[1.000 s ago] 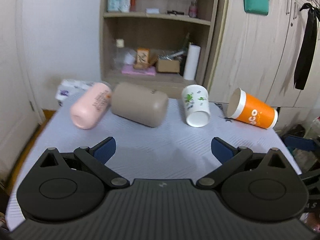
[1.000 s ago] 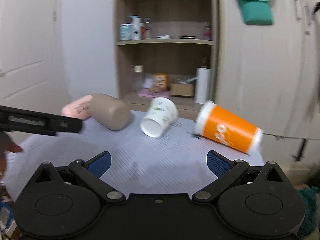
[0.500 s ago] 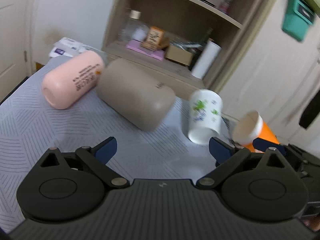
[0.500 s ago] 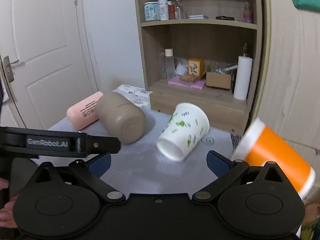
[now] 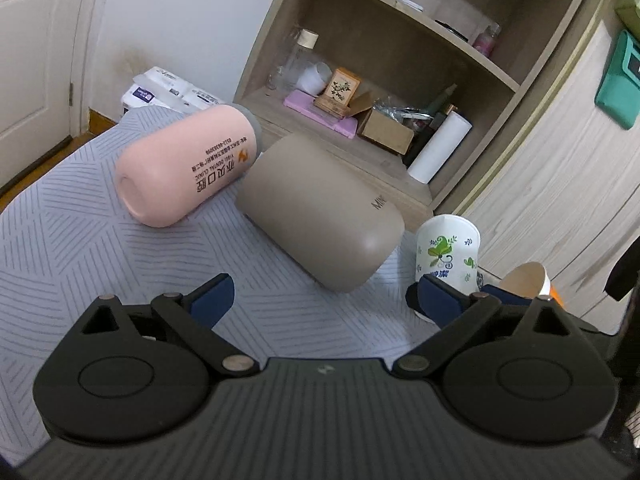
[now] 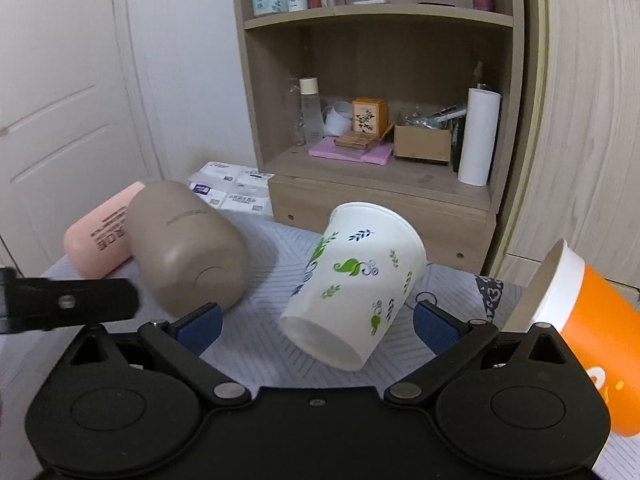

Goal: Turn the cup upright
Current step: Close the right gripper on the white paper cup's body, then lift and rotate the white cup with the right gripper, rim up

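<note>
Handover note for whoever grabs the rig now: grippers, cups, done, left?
Left gripper: open, empty, facing the taupe cup.
Right gripper: open, empty, the floral paper cup just ahead between its fingers, not gripped.
All four cups lie on their sides on the grey mat: pink cup, taupe, floral, orange cup.
Done: none upright.
Left: grasp and stand them up.

Wooden shelf (image 6: 376, 20), paper roll (image 6: 479, 136)

Ahead of me a wooden shelf unit (image 6: 376, 80) stands between a white panelled door (image 6: 60, 112) and pale wood-grain cabinet doors (image 5: 560, 184), with a patterned grey tablecloth (image 5: 80, 264) covering the table below.
</note>
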`<state>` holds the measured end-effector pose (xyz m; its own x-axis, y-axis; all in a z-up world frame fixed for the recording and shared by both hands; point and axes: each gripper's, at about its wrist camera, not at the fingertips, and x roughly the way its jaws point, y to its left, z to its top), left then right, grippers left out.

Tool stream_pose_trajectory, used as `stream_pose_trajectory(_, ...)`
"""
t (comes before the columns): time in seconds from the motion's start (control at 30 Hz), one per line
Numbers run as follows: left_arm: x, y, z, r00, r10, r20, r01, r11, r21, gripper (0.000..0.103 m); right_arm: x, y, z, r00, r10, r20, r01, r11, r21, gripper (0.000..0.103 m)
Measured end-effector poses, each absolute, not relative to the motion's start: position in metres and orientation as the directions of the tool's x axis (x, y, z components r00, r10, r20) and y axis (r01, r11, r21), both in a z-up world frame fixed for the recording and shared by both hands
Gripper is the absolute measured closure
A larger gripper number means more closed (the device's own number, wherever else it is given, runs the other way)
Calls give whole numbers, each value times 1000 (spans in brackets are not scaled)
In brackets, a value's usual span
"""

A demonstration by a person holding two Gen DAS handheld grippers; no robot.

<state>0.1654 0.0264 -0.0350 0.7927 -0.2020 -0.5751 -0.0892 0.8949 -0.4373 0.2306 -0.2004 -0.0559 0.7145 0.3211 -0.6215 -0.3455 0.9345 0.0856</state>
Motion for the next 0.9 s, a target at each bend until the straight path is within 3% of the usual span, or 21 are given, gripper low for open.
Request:
stream_pose_trajectory(0.17, 167, 27, -36, 787, -211, -579, -84, 894, -439, 4, 236, -200, -61, 693, 324, -644, -340, 935, 105, 12)
stream_pose_trajectory(0.23, 168, 26, -36, 784, -225, -578, -76, 889, -451, 4, 237, -199, -62, 691, 314, -651, -333, 938, 99, 30)
stream_pose_trajectory(0.9, 144, 10, -53, 653, -450, -609, 51, 829, -558, 3, 132, -200, -47, 562, 471, -680, -466, 859, 210, 30)
